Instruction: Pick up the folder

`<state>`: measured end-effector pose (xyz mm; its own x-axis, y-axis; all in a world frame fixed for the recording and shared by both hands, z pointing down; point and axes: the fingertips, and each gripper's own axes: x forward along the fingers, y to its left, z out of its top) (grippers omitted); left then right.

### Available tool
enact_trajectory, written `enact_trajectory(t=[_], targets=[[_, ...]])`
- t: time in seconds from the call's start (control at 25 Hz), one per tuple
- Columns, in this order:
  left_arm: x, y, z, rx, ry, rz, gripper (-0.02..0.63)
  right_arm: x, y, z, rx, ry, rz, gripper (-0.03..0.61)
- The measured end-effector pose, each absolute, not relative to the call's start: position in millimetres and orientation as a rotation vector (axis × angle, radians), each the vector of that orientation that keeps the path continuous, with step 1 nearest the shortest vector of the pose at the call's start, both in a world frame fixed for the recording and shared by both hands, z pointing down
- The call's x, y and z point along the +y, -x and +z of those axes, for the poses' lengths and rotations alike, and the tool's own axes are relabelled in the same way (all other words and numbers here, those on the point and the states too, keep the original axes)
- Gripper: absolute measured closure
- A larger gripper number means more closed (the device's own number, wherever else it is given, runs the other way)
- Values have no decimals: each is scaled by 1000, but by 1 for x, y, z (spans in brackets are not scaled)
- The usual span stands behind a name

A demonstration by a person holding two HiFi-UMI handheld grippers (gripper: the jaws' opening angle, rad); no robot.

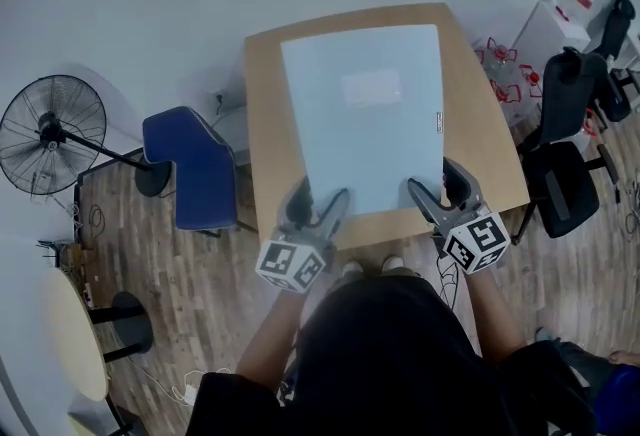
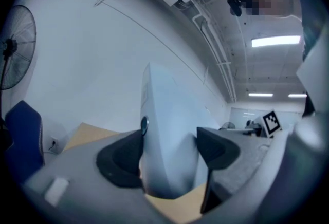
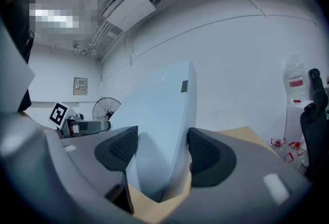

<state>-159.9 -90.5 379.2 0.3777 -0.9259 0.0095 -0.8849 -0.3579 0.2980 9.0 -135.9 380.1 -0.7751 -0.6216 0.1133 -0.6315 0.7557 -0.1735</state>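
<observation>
Pale-blue folder [image 1: 362,114] runs lengthwise from the tabletop's [image 1: 482,129] near edge to its far edge, with its near corners pinched in the closed jaws of the left gripper [image 1: 320,201] and right gripper [image 1: 435,186], both equally near.

A fan [image 1: 45,134] stands near a blue chair [image 1: 195,169].

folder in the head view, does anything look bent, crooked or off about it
Nothing damaged or spilled. The folder is clamped near its two closest corners by the left tool and right tool, sits slightly turned against the table edges, and bows a little between the left tool's jaws.
</observation>
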Motion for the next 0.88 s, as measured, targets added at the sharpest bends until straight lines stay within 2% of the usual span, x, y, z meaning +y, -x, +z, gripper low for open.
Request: enact_trajectory(t=[0.88], targets=[[-84, 168, 357, -1614, -2466, -280, 284, -123, -1, 356, -2924, -1088, 207, 279]])
